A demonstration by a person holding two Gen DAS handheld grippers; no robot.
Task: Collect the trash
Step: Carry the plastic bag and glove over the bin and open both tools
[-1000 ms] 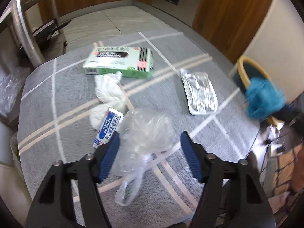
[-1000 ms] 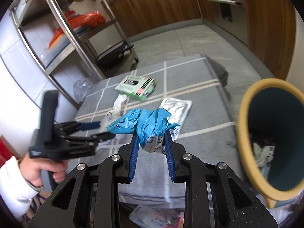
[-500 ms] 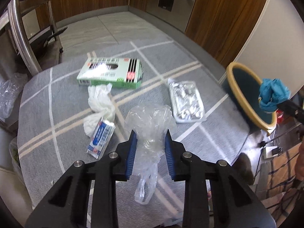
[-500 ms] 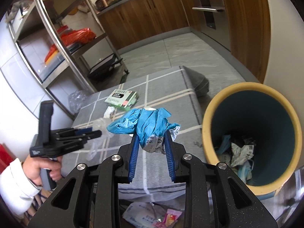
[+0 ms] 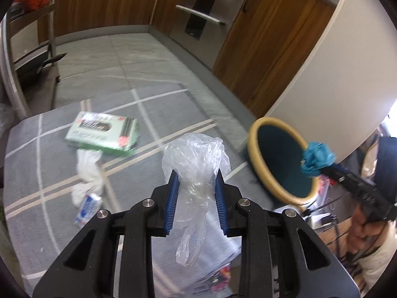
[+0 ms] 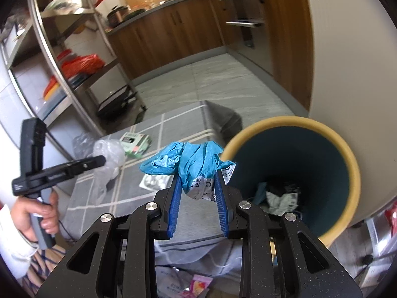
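Bulging between left tongs (image 5: pixel 196 185) — plastic bag (image 5: pixel 197 159)

Left gripper (image 5: pixel 196 183) clamping clear plastic bag (image 5: pixel 197 164), green box (image 5: pixel 103 132) mid-surface (image 5: pixel 29 154), right gripper (image 5: pixel 322 170) holding blue glove (image 5: pixel 317 156) at bin (image 5: pixel 258 149) rim

On the grey, cream-striped bench (image 5: pixel 49 154) we see a green box (image 5: pixel 103 132), a crumpled white tissue (image 5: pixel 88 171) just beside it, a small blue-and-white packet (image 5: pixel 86 208), and a foil blister pack (image 6: pixel 155 181).
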